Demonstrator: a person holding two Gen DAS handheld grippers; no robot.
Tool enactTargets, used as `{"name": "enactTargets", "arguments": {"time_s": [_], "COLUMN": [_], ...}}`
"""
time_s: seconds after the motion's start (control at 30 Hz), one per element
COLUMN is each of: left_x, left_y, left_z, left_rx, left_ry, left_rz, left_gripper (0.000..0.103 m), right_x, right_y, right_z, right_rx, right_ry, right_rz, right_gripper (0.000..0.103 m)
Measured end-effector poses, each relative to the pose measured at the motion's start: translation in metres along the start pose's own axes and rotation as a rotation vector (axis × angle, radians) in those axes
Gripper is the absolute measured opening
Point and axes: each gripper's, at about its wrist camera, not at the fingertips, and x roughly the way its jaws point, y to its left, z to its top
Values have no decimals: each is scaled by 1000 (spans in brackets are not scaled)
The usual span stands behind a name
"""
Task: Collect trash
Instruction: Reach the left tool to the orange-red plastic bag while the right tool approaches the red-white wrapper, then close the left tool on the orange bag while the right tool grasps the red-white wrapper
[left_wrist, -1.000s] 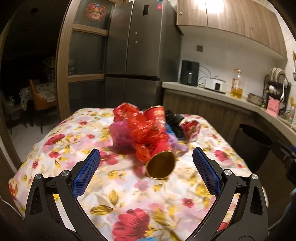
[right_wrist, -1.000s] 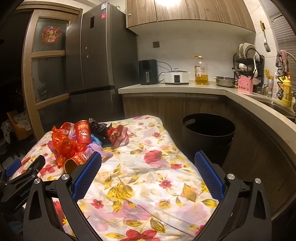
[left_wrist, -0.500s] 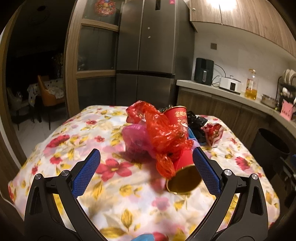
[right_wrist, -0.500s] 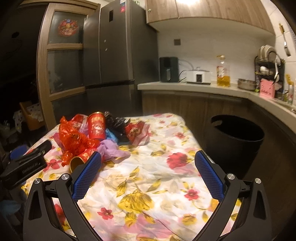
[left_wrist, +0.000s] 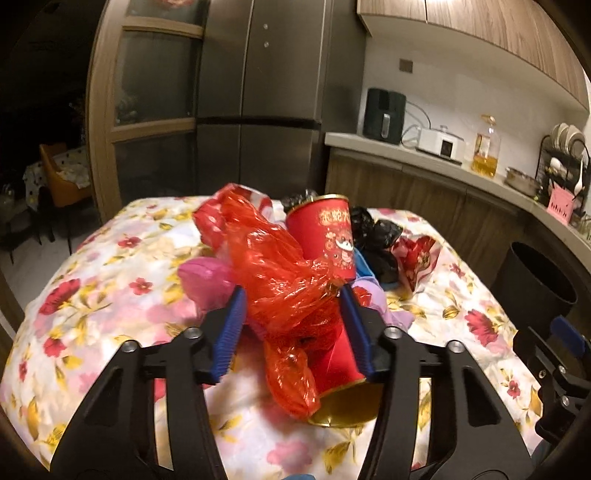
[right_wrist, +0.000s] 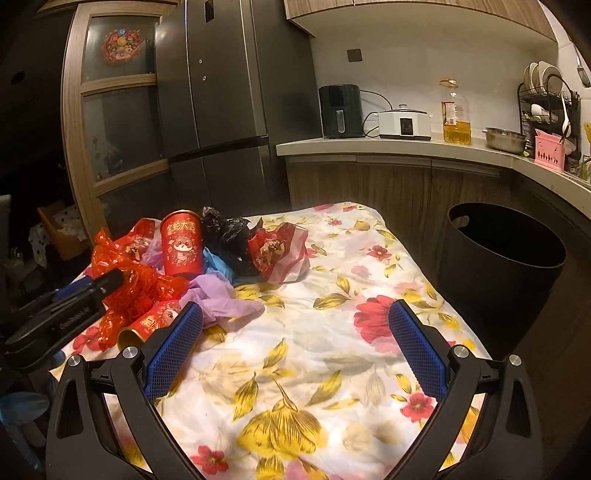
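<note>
The left gripper (left_wrist: 291, 325) is closing on the red plastic bag (left_wrist: 275, 280) and the tipped-over red cup (left_wrist: 343, 373) lying under it; both sit between the blue pads, the right pad against the cup's side, the left pad not clearly pressing. This trash lies near the left edge of the tabletop (right_wrist: 332, 354), beside an upright red cup (right_wrist: 183, 243). The right gripper (right_wrist: 295, 347) hangs spread wide and empty over bare floral cloth; the black bin (right_wrist: 506, 254) stands past the right edge.

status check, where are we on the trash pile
Left gripper jaws closing around red plastic bag and tipped red cup. Right gripper open, empty. Black bin clear beside table.
</note>
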Motion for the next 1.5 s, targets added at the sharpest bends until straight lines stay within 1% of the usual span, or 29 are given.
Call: {"name": "enactTargets", "arguments": {"time_s": [0.07, 0.13, 0.17, 0.23, 0.27, 0.3, 0.33, 0.47, 0.53, 0.6, 0.77, 0.87, 1.13, 1.23, 1.3, 1.33, 1.37, 1.4, 1.43, 1.47, 1.5], "left_x": [9, 11, 12, 11, 10, 9, 6, -6, -15, -20, -33, -35, -33, -29, -27, -26, -26, -26, -26, -26, -26], "left_y": [-1, -1, -1, 2, 3, 5, 7, 14, 17, 18, 22, 25, 27, 26, 25, 24, 24, 24, 23, 24, 24], "left_z": [-1, -3, -4, -5, -4, -3, -3, 0, 1, 0, -5, -5, -2, -1, -2, -2, -3, -3, -3, -3, -2], "left_rx": [3, 13, 14, 9, 4, 0, -11, -41, -61, -70, -103, -109, -114, -111, -104, -100, -99, -100, -102, -104, -105], "left_ry": [22, 29, 27, 24, 18, 13, 4, -24, -43, -54, -85, -89, -96, -91, -87, -87, -87, -87, -87, -88, -88], "left_rz": [-11, -11, -15, -20, -22, -25, -29, -41, -63, -72, -99, -88, -74, -76, -73, -74, -75, -77, -79, -80, -81], "left_gripper": [40, 28, 25, 15, 13, 10, 8, 7, 7, 7, 7, 7, 7, 7, 7, 7, 7, 7, 7, 7, 7], "right_x": [7, 13, 16, 22, 24, 28, 30, 41, 48, 56, 86, 105, 139, 151, 158, 160, 160, 160, 159, 156, 155], "right_y": [0, -1, 0, 0, 1, 3, 5, 6, 5, 3, 5, 8, 15, 19, 19, 17, 16, 13, 11, 8, 7], "right_z": [0, -1, -1, -2, -2, -3, -3, -2, 0, 5, 16, 20, 34, 36, 34, 33, 32, 32, 31, 30, 31], "right_rx": [1, 5, 7, 11, 12, 12, 9, 4, 10, 15, 3, 3, 34, 29, 28, 34, 41, 54, 64, 70, 69], "right_ry": [8, 19, 23, 29, 31, 35, 39, 45, 41, 37, 25, 30, 33, 53, 86, 98, 105, 118, 119, 114, 109], "right_rz": [5, 10, 12, 19, 22, 28, 31, 31, 26, 17, -4, -4, -4, -9, -13, -11, -8, -7, -4, -1, -4], "right_gripper": [98, 98, 97, 97, 96, 92, 92, 89, 88, 85, 80, 76, 74, 64, 43, 39, 24, 17, 16, 12, 11]}}
